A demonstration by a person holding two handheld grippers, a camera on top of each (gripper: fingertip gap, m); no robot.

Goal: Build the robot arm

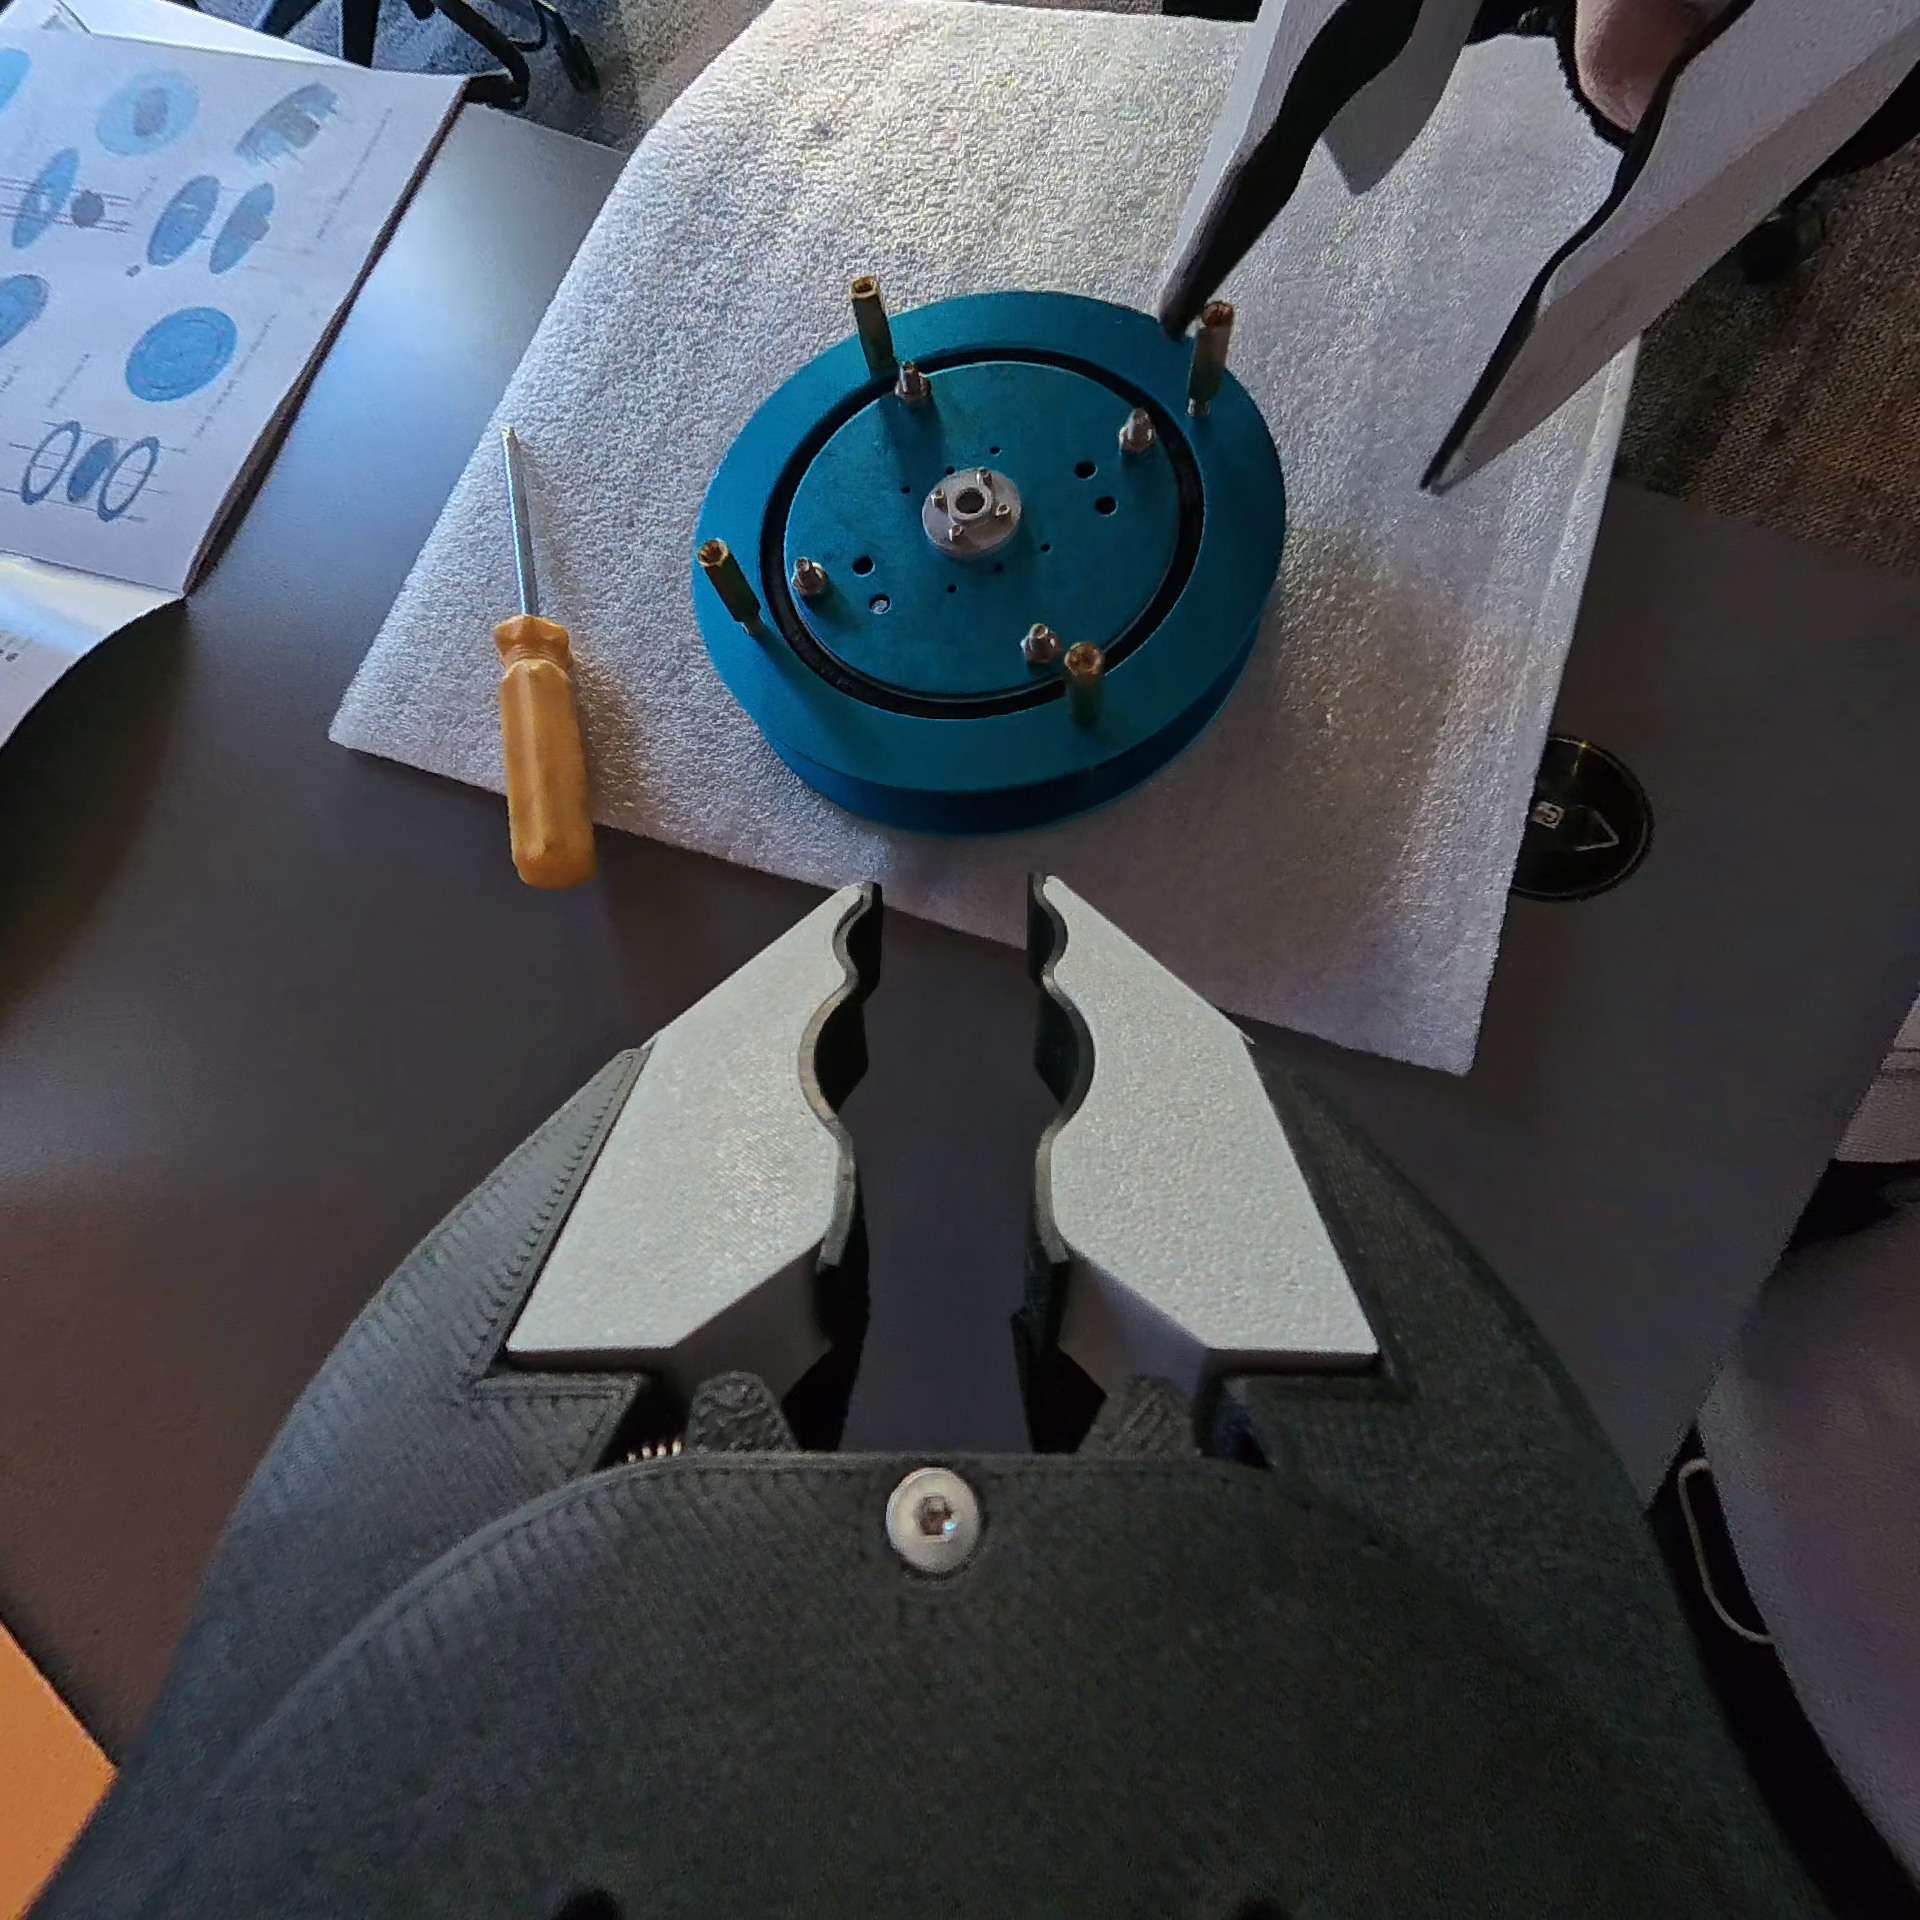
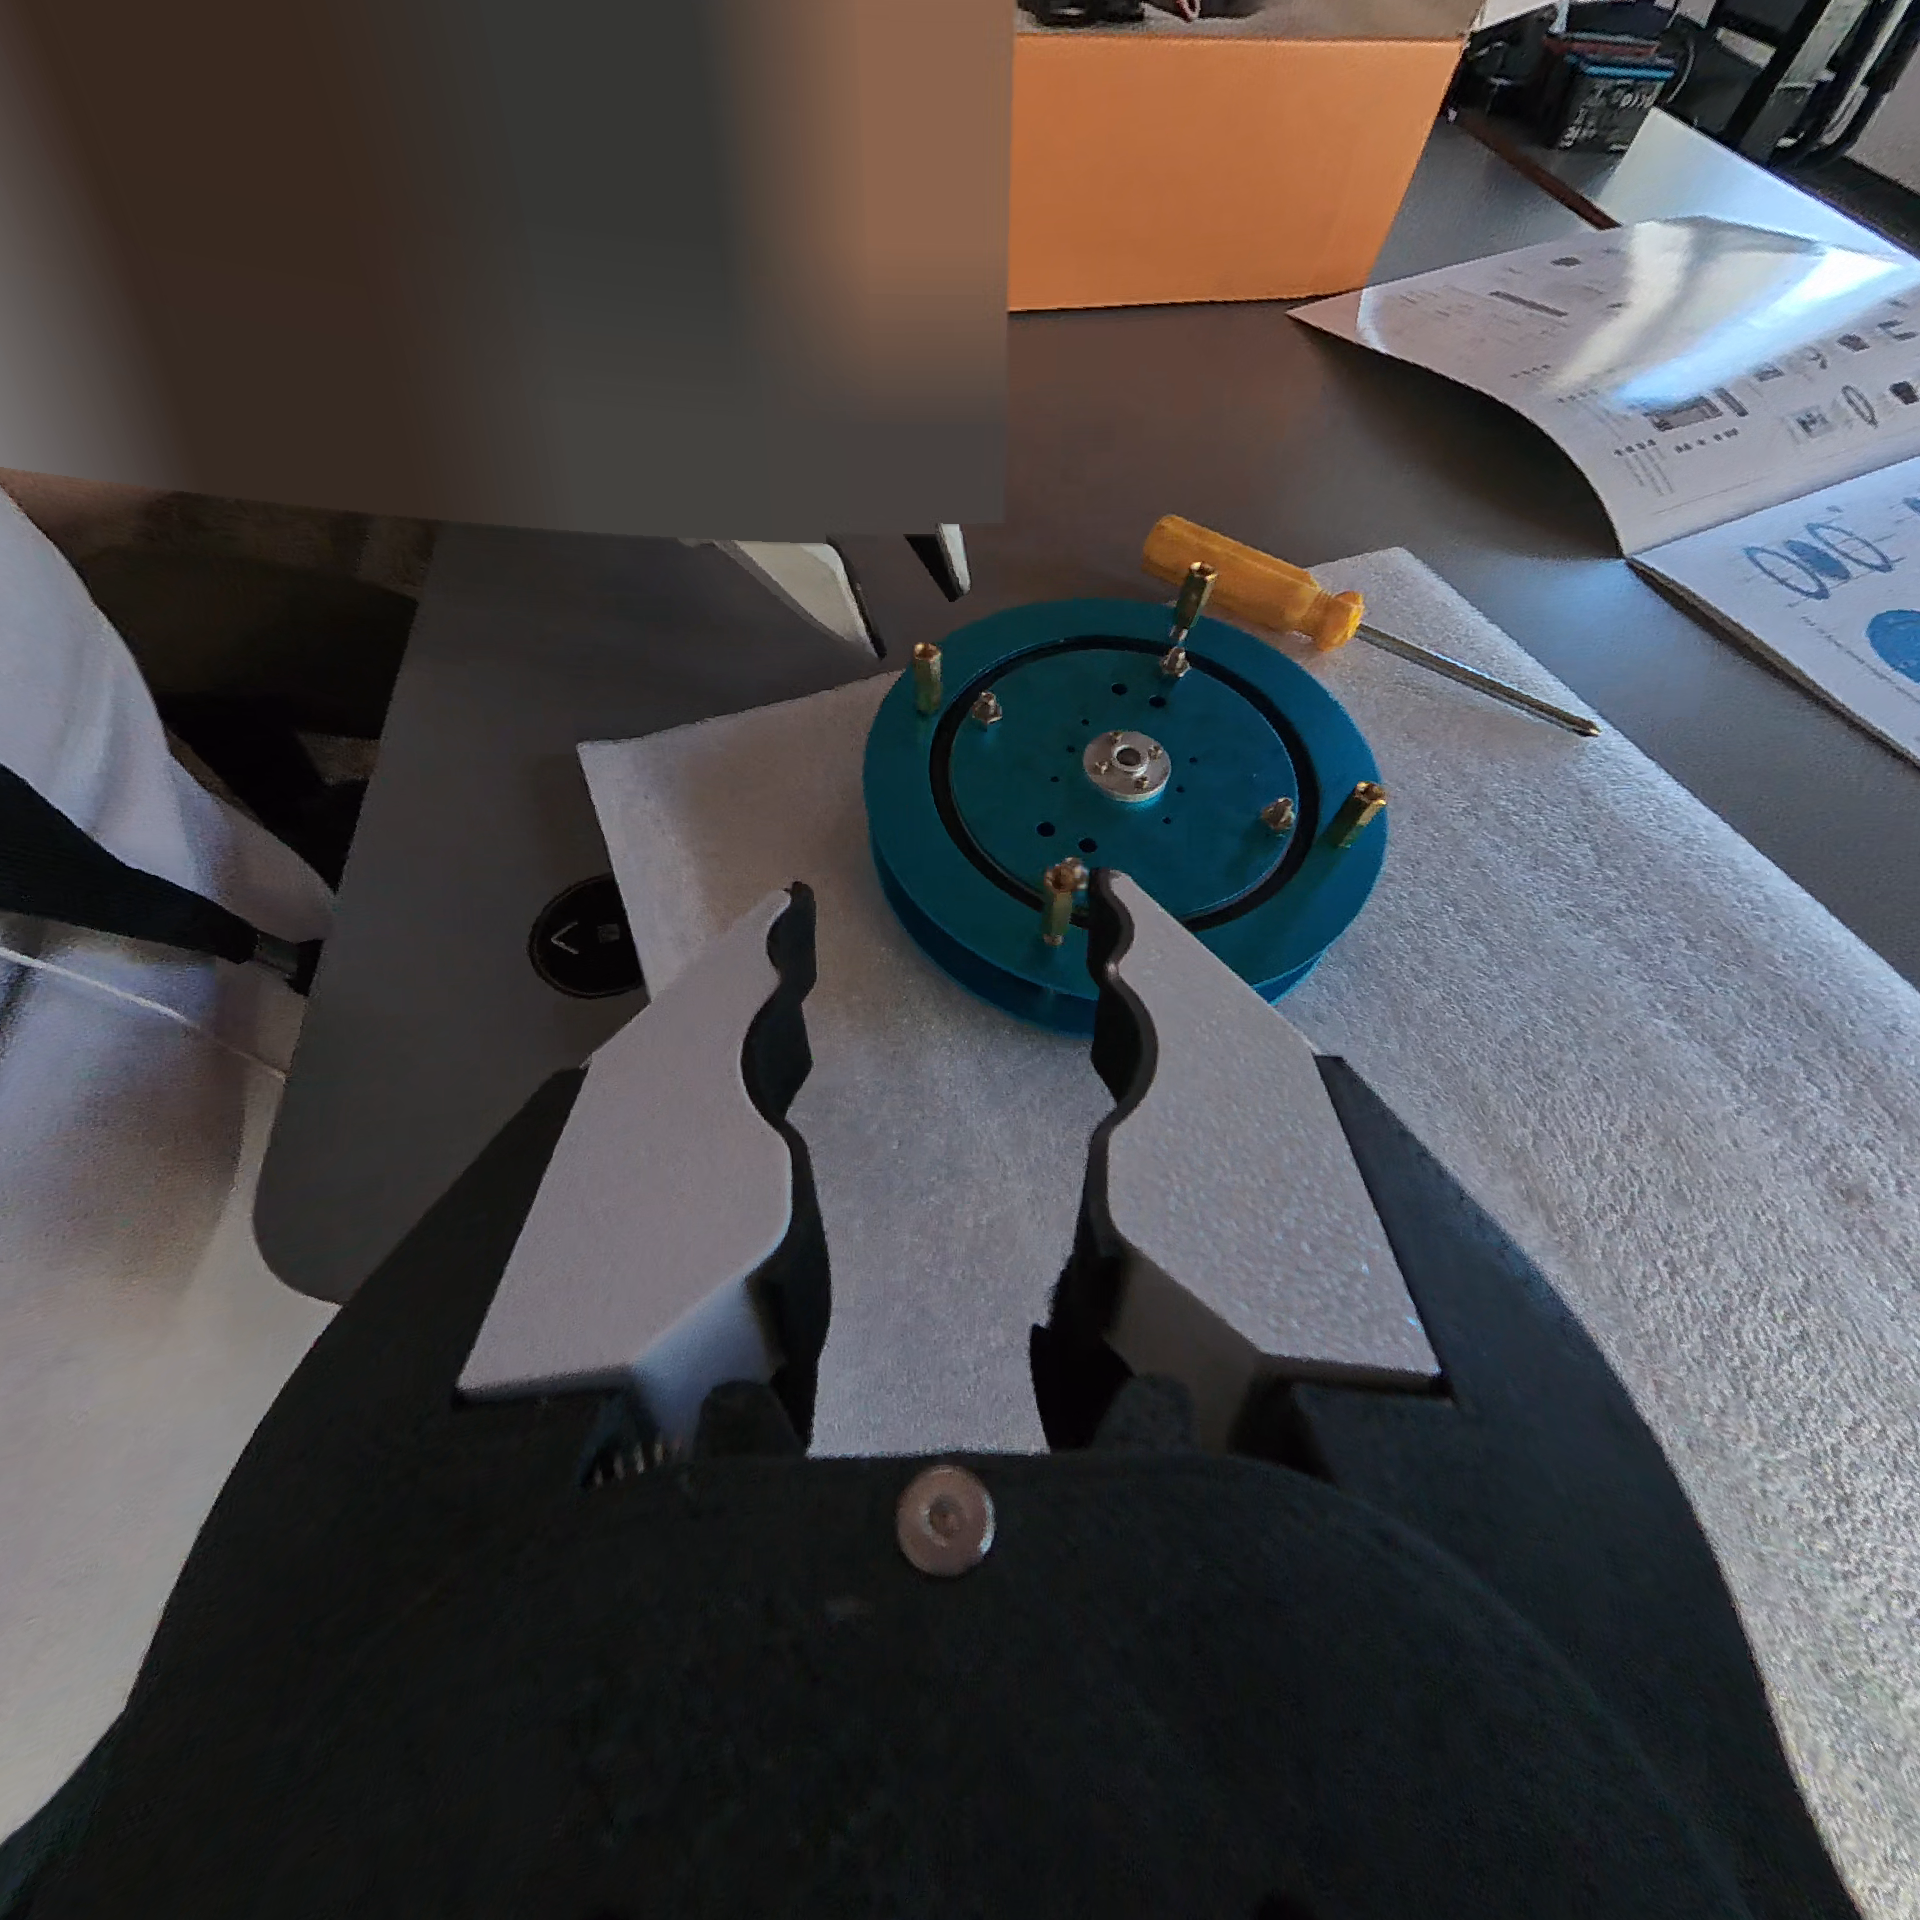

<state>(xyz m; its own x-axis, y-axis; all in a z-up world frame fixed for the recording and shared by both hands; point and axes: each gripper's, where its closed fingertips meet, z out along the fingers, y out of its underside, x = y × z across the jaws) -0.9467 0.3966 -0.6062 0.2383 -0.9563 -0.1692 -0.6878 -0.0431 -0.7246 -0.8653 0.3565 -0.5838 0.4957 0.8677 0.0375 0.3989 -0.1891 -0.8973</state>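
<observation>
A blue round disc (image 1: 982, 717) with an inner plate, a silver hub and several upright brass standoffs lies on a white foam sheet (image 1: 1351, 831). My left gripper (image 1: 954, 894) is open and empty, at the sheet's near edge just short of the disc. My right gripper (image 2: 952, 888) is open at the disc's (image 2: 1340, 748) rim. One brass standoff (image 2: 1060, 899) stands between its jaws, close against one finger. The right gripper also shows in the left wrist view (image 1: 1307, 400), with that standoff (image 1: 1210, 353) beside its fingertip. The left gripper shows behind the disc in the right wrist view (image 2: 916, 623).
An orange-handled screwdriver (image 1: 540, 748) lies at the foam's edge, also in the right wrist view (image 2: 1247, 587). An open booklet (image 1: 156, 260) lies on the dark table. An orange box (image 2: 1226, 166) stands behind. A black round grommet (image 1: 1584, 821) sits in the table. A person's clothing (image 2: 94, 1143) is close. About 10 cm separates my left fingertips from my right.
</observation>
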